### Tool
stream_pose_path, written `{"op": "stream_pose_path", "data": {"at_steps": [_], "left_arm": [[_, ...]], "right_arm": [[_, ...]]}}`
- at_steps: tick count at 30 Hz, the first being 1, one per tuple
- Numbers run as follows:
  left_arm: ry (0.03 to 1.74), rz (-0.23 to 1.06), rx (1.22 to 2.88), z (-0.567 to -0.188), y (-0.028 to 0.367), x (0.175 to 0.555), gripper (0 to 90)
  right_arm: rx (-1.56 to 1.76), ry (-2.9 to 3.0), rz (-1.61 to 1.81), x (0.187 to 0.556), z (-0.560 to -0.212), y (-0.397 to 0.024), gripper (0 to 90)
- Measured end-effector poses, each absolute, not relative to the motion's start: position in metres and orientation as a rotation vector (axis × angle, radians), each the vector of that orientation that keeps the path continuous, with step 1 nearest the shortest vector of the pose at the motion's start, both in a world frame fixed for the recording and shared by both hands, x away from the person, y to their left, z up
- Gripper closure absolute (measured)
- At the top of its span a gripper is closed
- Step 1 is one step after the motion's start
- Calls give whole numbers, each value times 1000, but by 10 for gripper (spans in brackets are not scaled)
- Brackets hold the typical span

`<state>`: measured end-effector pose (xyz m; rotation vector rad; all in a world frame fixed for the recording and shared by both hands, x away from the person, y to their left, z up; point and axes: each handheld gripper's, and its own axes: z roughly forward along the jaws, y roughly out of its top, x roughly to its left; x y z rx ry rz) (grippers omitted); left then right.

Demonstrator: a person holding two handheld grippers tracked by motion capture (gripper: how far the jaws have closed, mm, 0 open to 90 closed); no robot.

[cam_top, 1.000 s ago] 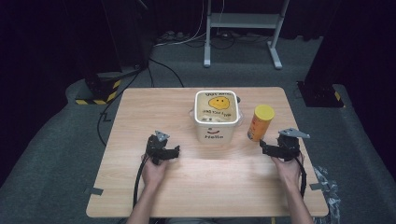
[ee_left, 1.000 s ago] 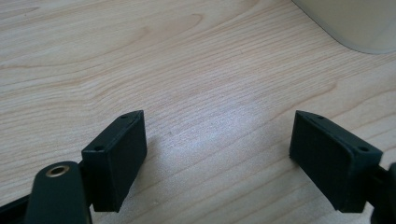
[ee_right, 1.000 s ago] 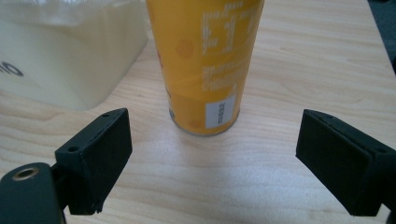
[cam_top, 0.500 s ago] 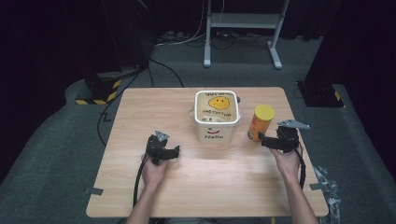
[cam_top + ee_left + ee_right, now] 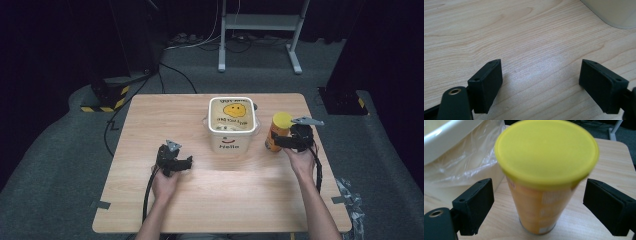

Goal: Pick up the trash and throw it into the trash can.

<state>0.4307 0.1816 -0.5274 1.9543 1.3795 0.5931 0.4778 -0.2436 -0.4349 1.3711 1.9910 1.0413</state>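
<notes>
Right claw [image 5: 278,141]: jaws spread wide, one on each side of the orange can [image 5: 541,202], neither one touching it that I can see. The can stands upright on the surface [image 5: 165,120], squarely between the jaws.
Left claw [image 5: 188,163]: jaws wide apart over bare wood, gripping nothing, well away from the can.
Can's neighbour: the white bucket [image 5: 232,127] sits just beyond the right claw's left jaw in the right gripper view, with its clear plastic liner [image 5: 471,160] bulging toward that jaw.
Risk, tipping: the can is tall and narrow. If one jaw meets it before the other, I'd expect it to lean or skid across the surface.
Risk, high grip: the jaws look to be level with the upper part. Close too near the yellow lid [image 5: 546,150] and I'd say they could slip or pop it.
Risk, snag: that left jaw has little room and could catch the liner or nudge the bucket.
Hard to see: the lid is blurred, and the can's print is unreadable.
Cut off: the can's base is partly out of frame.
Hidden: the bucket's contents, behind glare.
</notes>
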Motion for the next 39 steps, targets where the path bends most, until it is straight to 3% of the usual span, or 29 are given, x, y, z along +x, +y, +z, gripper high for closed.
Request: {"op": "stream_pose_path", "data": {"at_steps": [7, 15, 31, 39], "left_arm": [[1379, 593, 1955, -527, 182, 431, 190], [1378, 592, 1955, -527, 182, 431, 190], [1378, 594, 1953, -527, 182, 431, 194], [1382, 595, 1951, -527, 182, 431, 194]], "right_arm": [[1375, 1975, 1041, 488, -433, -240, 103], [1347, 1961, 1035, 491, -433, -236, 236], [1272, 1966, 1054, 476, -412, -236, 240], [1209, 1950, 1098, 463, -383, -240, 241]]}}
